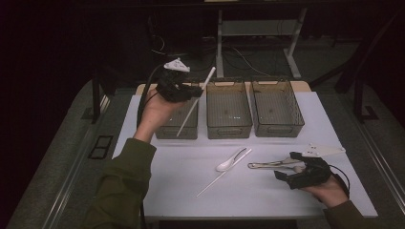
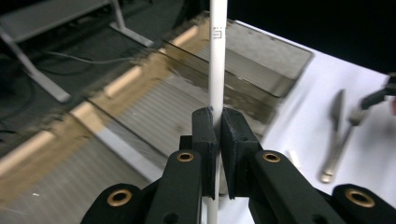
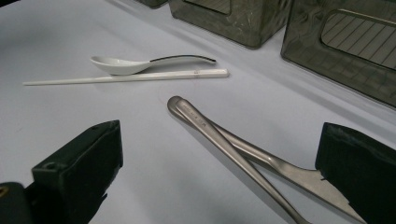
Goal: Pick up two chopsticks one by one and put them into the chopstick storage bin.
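My left gripper (image 1: 197, 91) is raised over the left grey basket (image 1: 165, 130) and shut on a white chopstick (image 1: 186, 119), which slants from upper right down to lower left. In the left gripper view the black jaws (image 2: 218, 123) pinch that chopstick (image 2: 217, 70) near its middle, above the baskets. My right gripper (image 1: 286, 166) rests low on the white table near the front right, open. A metal fork and knife (image 3: 210, 130) lie crossed on the table, and their far ends reach between its wide jaws (image 3: 219, 140) without touching the pads.
A middle basket (image 1: 228, 128) and a right basket (image 1: 278, 125) stand in a row with the left one at the back. A white spoon (image 1: 228, 163) and a second white chopstick (image 1: 222, 175) lie mid-table. The table's front edge (image 1: 239, 217) runs close to my arms.
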